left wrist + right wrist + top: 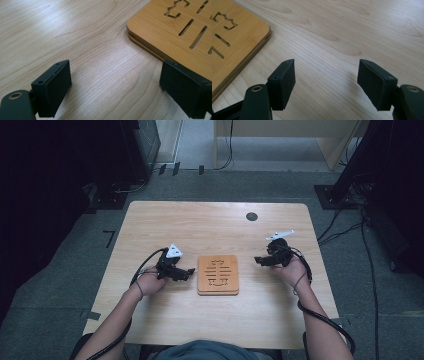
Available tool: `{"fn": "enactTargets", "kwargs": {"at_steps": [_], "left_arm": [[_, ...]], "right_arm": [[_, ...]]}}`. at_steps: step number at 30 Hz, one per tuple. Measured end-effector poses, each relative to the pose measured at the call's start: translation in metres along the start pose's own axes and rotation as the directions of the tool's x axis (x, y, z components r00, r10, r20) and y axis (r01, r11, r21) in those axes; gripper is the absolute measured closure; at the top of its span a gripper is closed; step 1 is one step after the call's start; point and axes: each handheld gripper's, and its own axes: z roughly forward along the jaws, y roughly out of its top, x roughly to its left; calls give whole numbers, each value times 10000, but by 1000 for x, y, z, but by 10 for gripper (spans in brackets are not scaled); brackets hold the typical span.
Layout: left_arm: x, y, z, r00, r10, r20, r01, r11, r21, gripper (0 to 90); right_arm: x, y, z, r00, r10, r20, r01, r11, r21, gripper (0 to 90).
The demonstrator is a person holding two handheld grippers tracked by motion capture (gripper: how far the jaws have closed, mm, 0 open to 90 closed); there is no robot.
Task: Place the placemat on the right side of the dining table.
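A square wooden board with cut-out slots lies flat in the middle of the light wooden table. My left gripper rests just left of the board, pointing at it. In the left gripper view the left gripper is open over bare tabletop, and the board's corner lies just beyond its right jaw. My right gripper sits to the right of the board, pointing toward it. In the right gripper view the right gripper is open with nothing between its jaws, and the board lies at the left.
A round dark cable hole sits near the table's far edge. Cables and black stand bases lie on the grey floor around the table. The person's forearms enter from the near edge.
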Motion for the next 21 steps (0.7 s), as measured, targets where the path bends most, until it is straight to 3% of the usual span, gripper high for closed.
{"fn": "enactTargets", "kwargs": {"at_steps": [13,21], "left_arm": [[0,0,0,10000,0,-3,0,10000,5,96],[0,0,0,10000,6,-8,-6,10000,1,95]], "right_arm": [[16,3,8,9987,-116,-506,123,9998,132,316],[21,2,13,9980,-265,-567,277,9994,209,294]]}}
